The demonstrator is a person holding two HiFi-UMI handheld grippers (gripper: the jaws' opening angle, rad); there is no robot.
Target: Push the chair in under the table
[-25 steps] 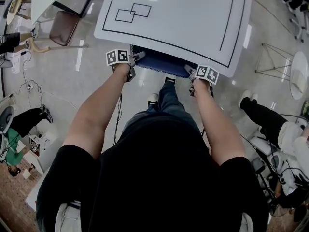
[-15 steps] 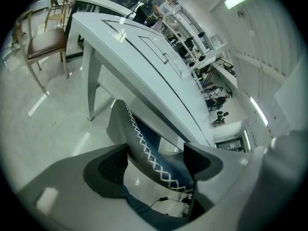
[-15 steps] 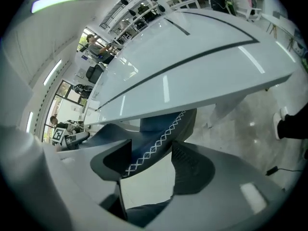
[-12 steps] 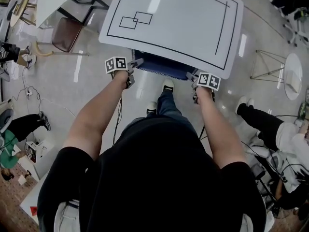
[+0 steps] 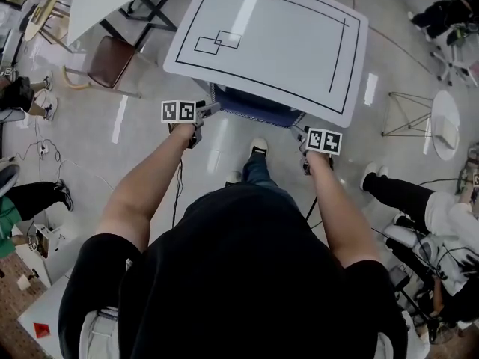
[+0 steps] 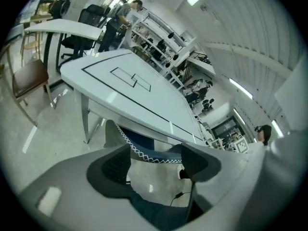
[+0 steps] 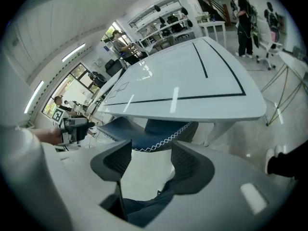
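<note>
Chair [image 5: 251, 105] sits tucked under desk [image 5: 284, 43], only its blue back showing. Left tongs [image 6: 154, 160] released, just been narrowing, nothing between. Right tongs [image 7: 149, 160] spread, empty. Chair likely light and stiff, should slide on smooth floor [image 5: 150, 140]. Best pushed at the back's top corners.

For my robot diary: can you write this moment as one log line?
chair: mostly under table | left gripper: open, jaws just been closing, nothing between | right gripper: open, empty
</note>
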